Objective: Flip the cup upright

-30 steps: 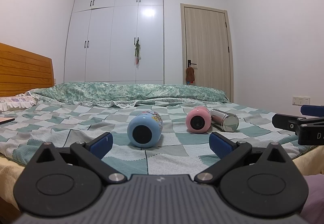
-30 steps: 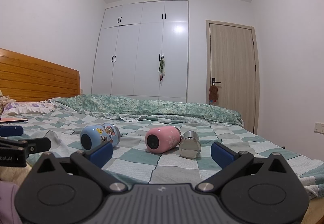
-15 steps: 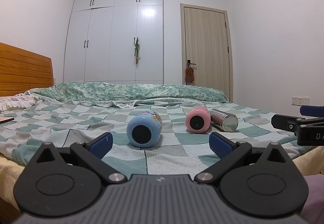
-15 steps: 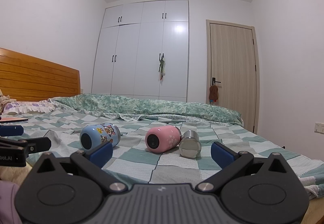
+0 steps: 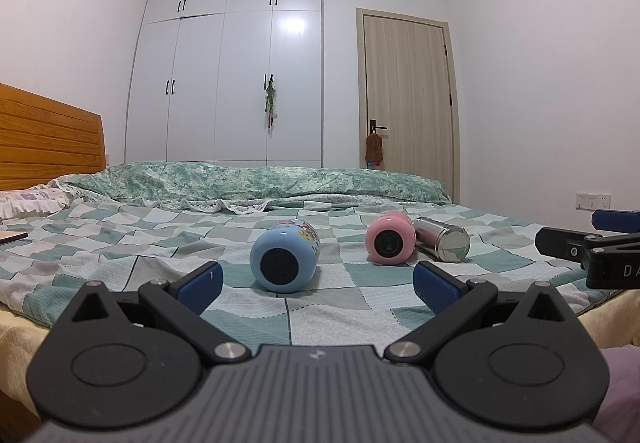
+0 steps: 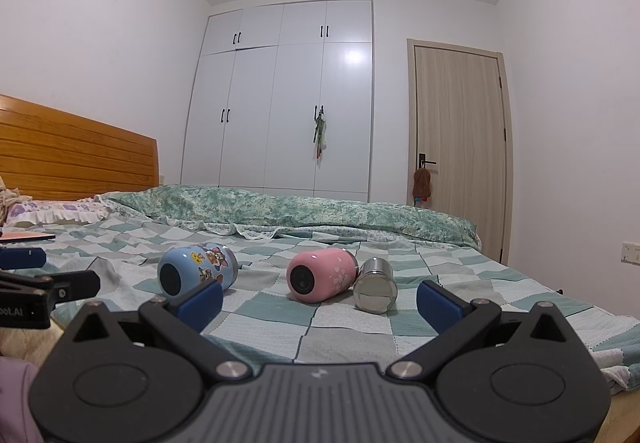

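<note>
Three cups lie on their sides on the checked bedspread. A blue cup with cartoon stickers (image 5: 285, 258) (image 6: 196, 271) lies at the left, its base toward me. A pink cup (image 5: 390, 239) (image 6: 321, 274) lies at the middle, and a steel cup (image 5: 444, 239) (image 6: 375, 285) lies right beside it. My left gripper (image 5: 318, 285) is open and empty, short of the blue cup. My right gripper (image 6: 320, 303) is open and empty, short of the pink and steel cups.
The bed (image 5: 120, 243) has a rolled green quilt (image 5: 256, 183) at the back and a wooden headboard (image 6: 76, 159) at the left. A flat pink object (image 6: 26, 236) lies at the far left. A white wardrobe and a door stand behind.
Both grippers have barely moved; the left view has drifted very slightly. The cups lie as before.
</note>
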`<state>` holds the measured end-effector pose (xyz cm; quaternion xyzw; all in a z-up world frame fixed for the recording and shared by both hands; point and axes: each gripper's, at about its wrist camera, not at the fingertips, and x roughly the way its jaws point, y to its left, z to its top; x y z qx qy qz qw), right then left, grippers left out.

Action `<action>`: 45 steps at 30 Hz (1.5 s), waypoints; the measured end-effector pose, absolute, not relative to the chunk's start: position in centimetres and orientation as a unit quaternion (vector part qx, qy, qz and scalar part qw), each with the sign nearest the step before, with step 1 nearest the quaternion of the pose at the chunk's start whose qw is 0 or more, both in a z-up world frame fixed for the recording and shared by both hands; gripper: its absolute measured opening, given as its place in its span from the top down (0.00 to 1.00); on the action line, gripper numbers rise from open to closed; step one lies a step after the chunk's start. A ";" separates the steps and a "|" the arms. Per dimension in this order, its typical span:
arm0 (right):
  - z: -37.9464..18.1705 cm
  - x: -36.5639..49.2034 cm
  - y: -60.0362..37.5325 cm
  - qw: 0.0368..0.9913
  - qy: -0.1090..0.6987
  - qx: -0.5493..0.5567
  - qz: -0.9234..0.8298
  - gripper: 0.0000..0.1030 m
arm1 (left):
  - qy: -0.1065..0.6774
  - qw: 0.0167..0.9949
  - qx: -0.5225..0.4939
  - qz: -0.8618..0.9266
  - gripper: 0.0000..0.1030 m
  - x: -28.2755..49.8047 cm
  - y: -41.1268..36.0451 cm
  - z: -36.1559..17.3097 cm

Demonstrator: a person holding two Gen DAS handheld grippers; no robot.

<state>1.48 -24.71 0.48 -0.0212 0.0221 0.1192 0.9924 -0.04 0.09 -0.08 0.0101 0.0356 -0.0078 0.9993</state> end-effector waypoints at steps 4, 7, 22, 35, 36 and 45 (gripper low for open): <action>0.5 1.5 -24.7 0.992 0.022 -0.022 0.119 0.00 | 0.035 0.999 0.010 -0.008 0.00 0.0 0.1 -0.1; 0.5 1.4 -24.7 0.992 0.022 -0.022 0.119 0.00 | 0.035 0.999 0.010 -0.008 0.00 0.0 0.1 -0.1; 0.6 2.0 -24.8 0.990 0.044 -0.027 0.129 0.00 | 0.050 0.998 0.013 -0.018 0.00 0.1 -0.6 0.1; 2.8 7.5 -24.6 0.981 0.087 -0.035 0.170 0.00 | 0.118 0.991 0.040 -0.041 0.00 5.3 -0.6 3.5; 3.0 8.1 -24.3 0.980 0.089 -0.039 0.174 0.00 | 0.123 0.991 0.041 -0.038 0.00 5.8 -0.5 3.7; 4.4 14.3 -21.2 0.971 0.113 -0.062 0.201 0.00 | 0.174 0.983 0.062 -0.012 0.00 11.4 0.7 5.6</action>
